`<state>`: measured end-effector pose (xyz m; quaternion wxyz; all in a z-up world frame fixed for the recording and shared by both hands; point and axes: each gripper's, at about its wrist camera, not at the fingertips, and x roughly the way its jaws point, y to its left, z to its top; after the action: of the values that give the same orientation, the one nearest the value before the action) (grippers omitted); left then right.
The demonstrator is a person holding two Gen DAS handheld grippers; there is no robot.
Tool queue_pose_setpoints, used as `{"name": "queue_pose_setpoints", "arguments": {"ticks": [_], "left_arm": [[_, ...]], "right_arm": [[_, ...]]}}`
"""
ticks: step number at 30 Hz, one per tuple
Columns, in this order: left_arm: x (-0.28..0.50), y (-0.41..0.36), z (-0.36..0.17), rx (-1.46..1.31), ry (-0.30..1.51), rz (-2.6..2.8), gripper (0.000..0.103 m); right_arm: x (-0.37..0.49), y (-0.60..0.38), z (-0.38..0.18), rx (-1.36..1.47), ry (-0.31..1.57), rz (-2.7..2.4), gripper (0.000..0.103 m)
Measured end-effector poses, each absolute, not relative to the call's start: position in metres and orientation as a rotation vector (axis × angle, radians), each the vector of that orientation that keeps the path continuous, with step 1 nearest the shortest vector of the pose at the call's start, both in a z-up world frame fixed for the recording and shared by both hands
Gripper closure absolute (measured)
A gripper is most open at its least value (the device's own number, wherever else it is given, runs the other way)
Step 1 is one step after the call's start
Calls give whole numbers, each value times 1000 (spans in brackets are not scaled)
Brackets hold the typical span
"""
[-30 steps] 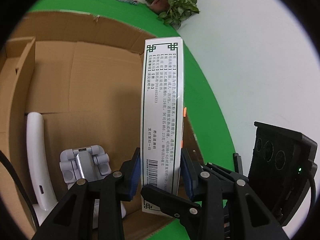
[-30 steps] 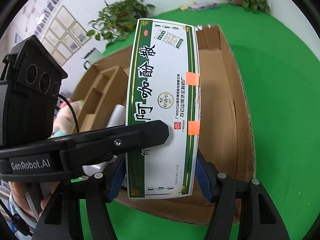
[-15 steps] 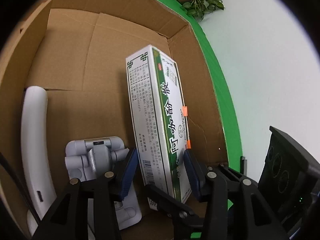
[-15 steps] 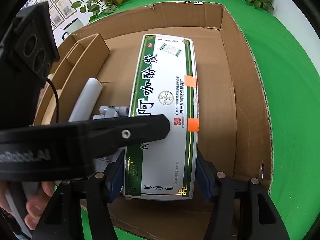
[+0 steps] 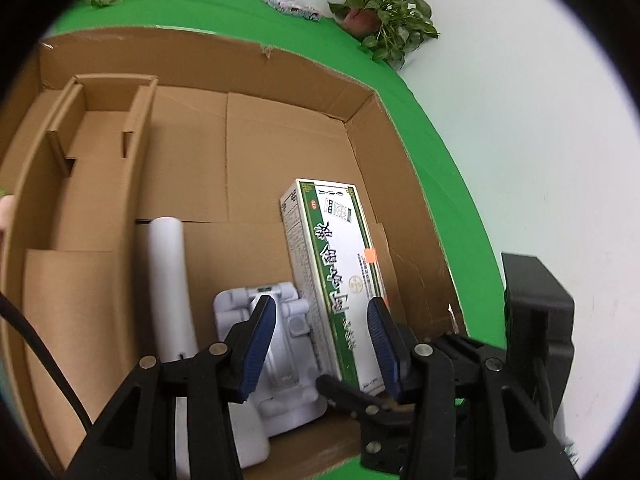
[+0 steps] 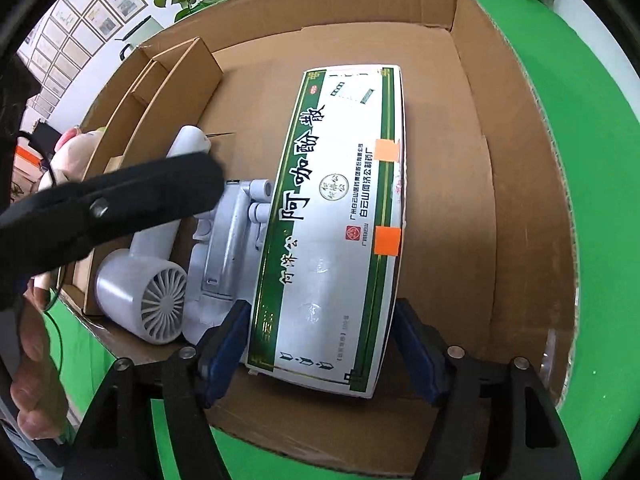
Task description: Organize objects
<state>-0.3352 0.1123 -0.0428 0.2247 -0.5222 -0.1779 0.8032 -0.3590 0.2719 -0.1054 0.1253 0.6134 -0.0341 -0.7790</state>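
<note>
A white and green medicine box (image 6: 336,216) with orange stickers lies inside the cardboard box (image 6: 520,184), leaning against a grey folded stand (image 6: 228,248); it also shows in the left wrist view (image 5: 340,280). My right gripper (image 6: 320,344) has its blue pads on both long sides of the medicine box. My left gripper (image 5: 324,344) is open above the medicine box and the grey stand (image 5: 276,344), touching neither. A white hair dryer (image 6: 148,280) lies left of the stand.
A cardboard divider (image 5: 100,152) forms narrow compartments along the box's left side. A pink plush toy (image 6: 76,152) sits beyond the left wall. The box stands on a green cloth (image 6: 592,92). Potted plants (image 5: 384,24) stand at the back.
The medicine box has gone from upright to lying down inside the cardboard box. My left gripper has let go of it, opened and drawn back. My right gripper stays on it.
</note>
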Motion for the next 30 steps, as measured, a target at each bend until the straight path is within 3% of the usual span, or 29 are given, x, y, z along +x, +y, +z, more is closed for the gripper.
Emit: {"name": "queue_pose_setpoints", "arguments": {"ticks": [9, 11, 12, 13, 14, 18, 22, 30], "left_arm": [[-262, 87, -3, -1188, -306, 2506, 54], [-238, 85, 7, -1070, -164, 2647, 52], [-225, 86, 10, -1003, -87, 2719, 40], [-213, 84, 15, -955, -41, 2776, 22], [-195, 81, 16, -858, 13, 2877, 18], [-160, 75, 5, -684, 59, 3043, 17], [-160, 61, -11, -769, -64, 3090, 17], [-178, 64, -51, -850, 52, 3114, 17]], "right_arm": [[-338, 272, -81, 1665, -34, -2409, 27], [-322, 268, -63, 1541, 30, -2538, 8], [-297, 267, -44, 1360, 48, -2666, 3], [-286, 265, -38, 1278, 45, -2712, 1], [-274, 262, -33, 1190, 41, -2755, 1], [-230, 245, -29, 901, 75, -2879, 1], [-222, 243, -45, 909, 28, -2900, 1], [-224, 262, -76, 904, 74, -2968, 1]]}}
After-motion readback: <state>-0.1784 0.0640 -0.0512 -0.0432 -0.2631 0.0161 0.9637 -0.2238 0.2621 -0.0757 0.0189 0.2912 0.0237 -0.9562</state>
